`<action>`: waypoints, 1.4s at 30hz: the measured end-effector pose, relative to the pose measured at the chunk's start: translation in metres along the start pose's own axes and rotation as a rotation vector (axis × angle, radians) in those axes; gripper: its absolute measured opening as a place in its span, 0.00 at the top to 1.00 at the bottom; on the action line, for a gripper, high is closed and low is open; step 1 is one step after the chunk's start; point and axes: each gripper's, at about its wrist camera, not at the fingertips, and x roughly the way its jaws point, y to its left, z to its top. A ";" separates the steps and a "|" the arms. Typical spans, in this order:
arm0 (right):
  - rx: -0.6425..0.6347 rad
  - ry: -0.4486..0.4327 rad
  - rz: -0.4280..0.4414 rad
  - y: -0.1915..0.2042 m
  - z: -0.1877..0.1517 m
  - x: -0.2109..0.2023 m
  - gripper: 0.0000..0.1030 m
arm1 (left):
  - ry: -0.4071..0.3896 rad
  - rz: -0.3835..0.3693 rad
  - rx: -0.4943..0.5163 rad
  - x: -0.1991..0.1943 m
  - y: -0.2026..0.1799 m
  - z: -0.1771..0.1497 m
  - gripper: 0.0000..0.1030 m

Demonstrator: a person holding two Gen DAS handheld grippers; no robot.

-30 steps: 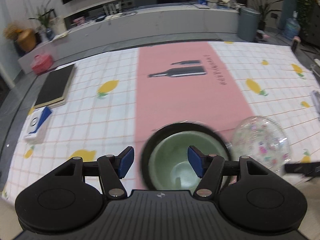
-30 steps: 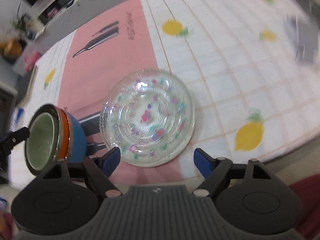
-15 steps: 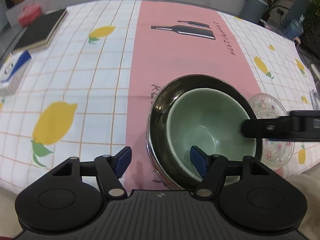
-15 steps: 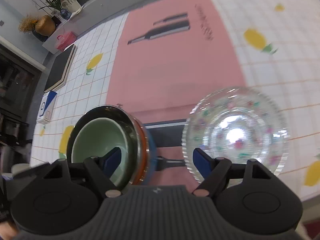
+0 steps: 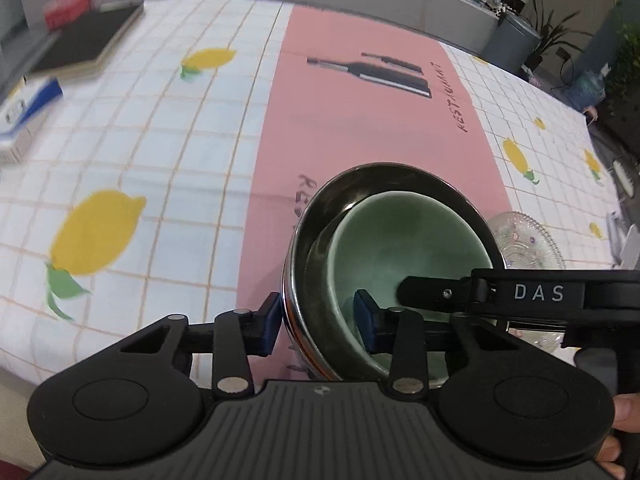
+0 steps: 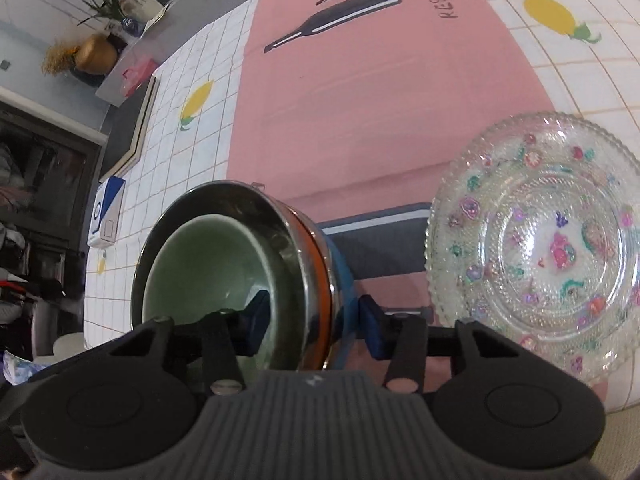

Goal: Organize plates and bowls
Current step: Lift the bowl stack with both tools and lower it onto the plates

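Observation:
A green bowl (image 5: pixel 400 240) sits nested in a steel bowl (image 5: pixel 360 176) with an orange and blue outside (image 6: pixel 340 264), on the pink strip of the tablecloth. My left gripper (image 5: pixel 318 322) straddles the stack's near-left wall. Its jaws are closing, one pad against the steel outside and one inside the green bowl. My right gripper (image 6: pixel 314 322) straddles the right wall of the steel bowl (image 6: pixel 224 190) the same way. Its jaws are closing too, with one pad in the green bowl (image 6: pixel 208 264). A patterned glass plate (image 6: pixel 540 248) lies flat just to the right.
A black notebook (image 5: pixel 84 40), a red pouch (image 5: pixel 66 8) and a blue-and-white box (image 5: pixel 28 100) lie at the table's far left. The table's front edge runs just under both grippers. A person's fingers (image 5: pixel 624 412) show at the lower right.
Both grippers came down onto the bowl stack and their jaws narrowed over its walls. The right gripper shifted left from the glass plate to the bowls.

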 end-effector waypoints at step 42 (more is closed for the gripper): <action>0.037 -0.476 -0.198 -0.077 -0.052 -0.196 0.10 | -0.257 -0.024 0.367 -0.062 -0.145 -0.035 0.13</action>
